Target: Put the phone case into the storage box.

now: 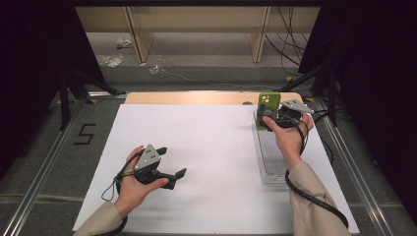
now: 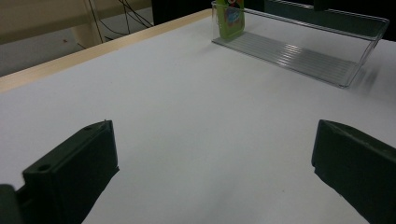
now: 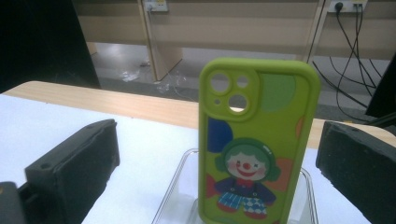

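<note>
Right gripper [image 3: 215,154] jaws apart flanking upright phone case [image 3: 258,140].

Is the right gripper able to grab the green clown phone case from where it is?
Probably yes: the right gripper is open, and the phone case stands upright between its jaws, nothing in front.

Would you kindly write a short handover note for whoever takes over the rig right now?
Left tongs: open, holding nothing, low over the white table cover at the near left.
Right tongs: open, at the far end of the clear tray, jaws on either side of the green phone case without touching it.
Phone case: standing upright at the tray's far end, its clown print facing the right tongs.
Done: the case stands in the tray.
Left: judged by the open jaws, probably drawing the right tongs clear.
</note>
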